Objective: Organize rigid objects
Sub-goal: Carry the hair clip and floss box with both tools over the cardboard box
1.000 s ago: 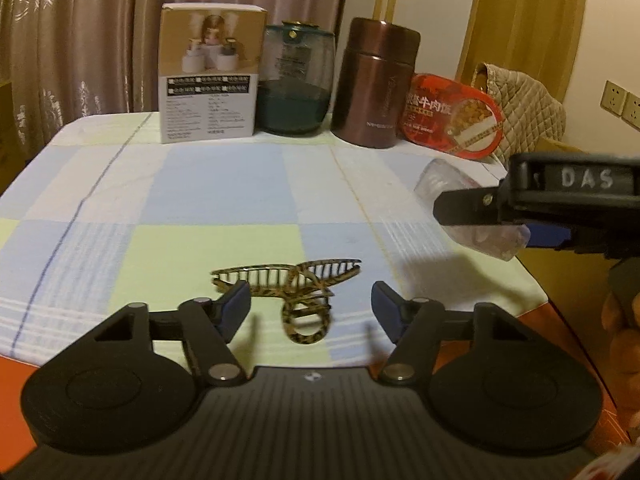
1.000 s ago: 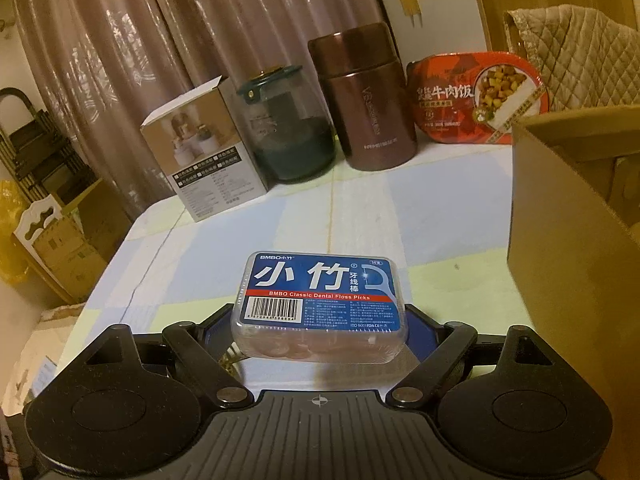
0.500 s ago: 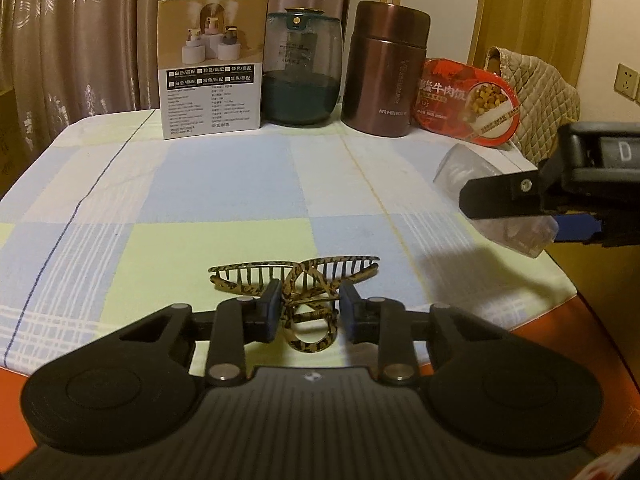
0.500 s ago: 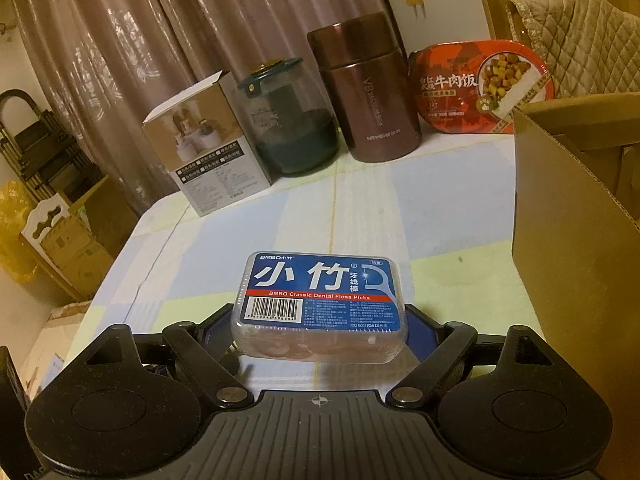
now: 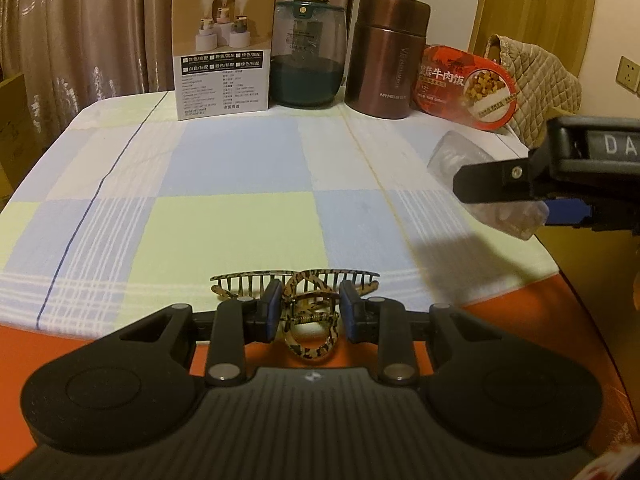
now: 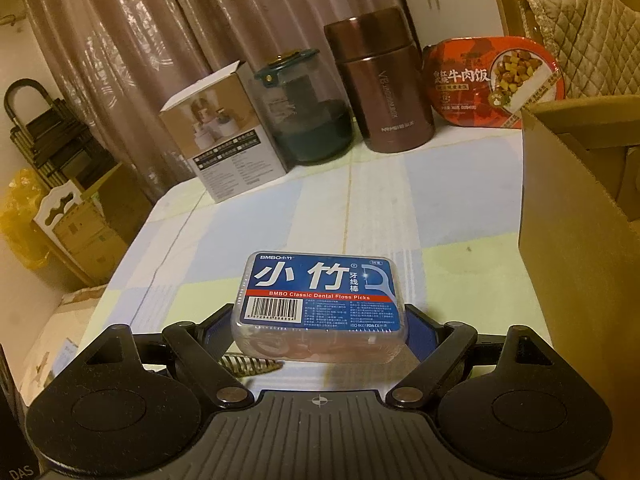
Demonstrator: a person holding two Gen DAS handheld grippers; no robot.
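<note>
Checked tablecloth (image 5: 240, 224) over a table, curtains behind. Far edge, left to right: carton (image 5: 224, 50), glass jar (image 5: 308, 52), brown flask (image 5: 390, 56), red meal tub (image 5: 466, 88). Near edge: left gripper (image 5: 308, 314), jaws clamped on a leopard-print hair clip (image 5: 308, 316); the clip's hinge sits between the blue pads (image 5: 273, 310), its teeth reaching beyond them. Right edge: right gripper (image 6: 320, 332), jaws clamped on a floss box (image 6: 320, 300) by its short ends, held clear of the cloth. Cardboard box (image 6: 580, 264) just right of it.
</note>
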